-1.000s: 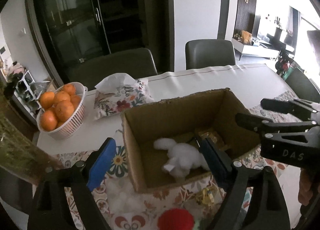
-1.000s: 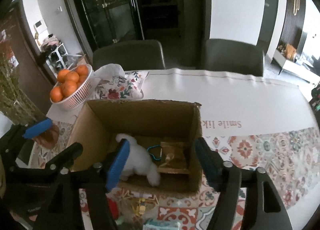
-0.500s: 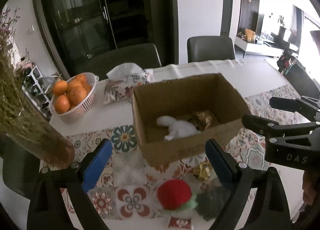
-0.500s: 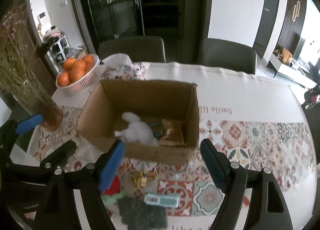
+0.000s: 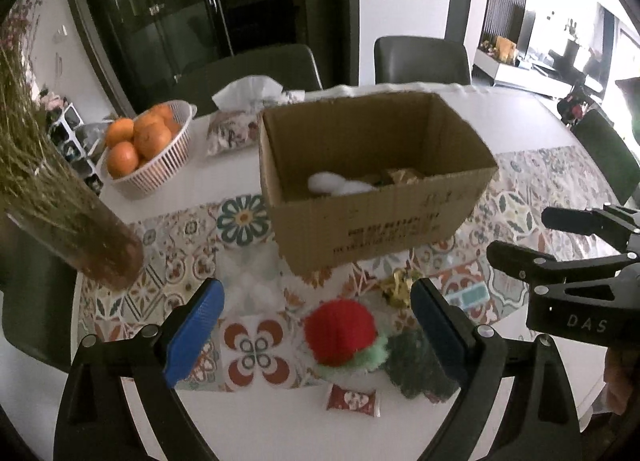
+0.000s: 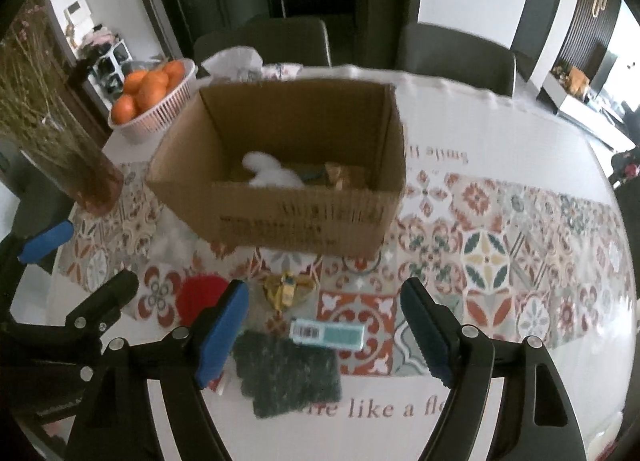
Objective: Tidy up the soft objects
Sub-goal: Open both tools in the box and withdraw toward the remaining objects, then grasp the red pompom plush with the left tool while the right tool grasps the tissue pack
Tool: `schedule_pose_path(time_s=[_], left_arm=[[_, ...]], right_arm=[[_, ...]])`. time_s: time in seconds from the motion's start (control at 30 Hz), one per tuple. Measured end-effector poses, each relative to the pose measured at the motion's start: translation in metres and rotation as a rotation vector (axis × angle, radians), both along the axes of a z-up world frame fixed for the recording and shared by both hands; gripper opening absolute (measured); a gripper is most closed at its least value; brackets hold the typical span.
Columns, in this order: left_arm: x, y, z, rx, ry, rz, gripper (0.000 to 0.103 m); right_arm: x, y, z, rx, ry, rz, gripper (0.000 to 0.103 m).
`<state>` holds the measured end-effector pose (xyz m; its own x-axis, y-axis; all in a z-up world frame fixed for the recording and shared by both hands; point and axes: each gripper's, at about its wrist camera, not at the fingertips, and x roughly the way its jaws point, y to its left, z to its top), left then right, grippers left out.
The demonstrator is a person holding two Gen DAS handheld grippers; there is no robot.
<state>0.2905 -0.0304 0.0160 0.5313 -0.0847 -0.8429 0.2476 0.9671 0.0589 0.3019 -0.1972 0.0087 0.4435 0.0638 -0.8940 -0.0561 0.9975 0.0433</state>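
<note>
This is a home dining room. The worktop (image 6: 500, 133) wears a patterned tile-print cloth, with padded dining chairs (image 5: 422, 59) along its far edge, a basket of oranges (image 5: 146, 147) and a tissue pack (image 5: 244, 117) near its far-left corner, and dark glass-door cabinets (image 5: 180, 9) behind.

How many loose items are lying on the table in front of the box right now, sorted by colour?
Red: 2, the red knitted ball and the small red packet.
Dark green: 1, the scrub pad.
Gold: 1, the crinkled wrapper.
Teal and white: 1, the flat pack.
White: 1, the fluffy piece.
Total: 6.
</note>
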Motion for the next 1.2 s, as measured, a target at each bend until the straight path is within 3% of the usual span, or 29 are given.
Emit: schedule_pose_path(time_s=[0.83, 1.2], left_arm=[[0.014, 0.005, -0.087, -0.003, 0.213, -0.002, 0.095], [0.025, 0.003, -0.114, -0.036, 0.278, 0.001, 0.095]], right_arm=[[-0.003, -0.004, -0.093, 0.049, 0.224, -0.065, 0.079], [0.005, -0.004, -0.118, 0.067, 0.258, -0.070, 0.080]])
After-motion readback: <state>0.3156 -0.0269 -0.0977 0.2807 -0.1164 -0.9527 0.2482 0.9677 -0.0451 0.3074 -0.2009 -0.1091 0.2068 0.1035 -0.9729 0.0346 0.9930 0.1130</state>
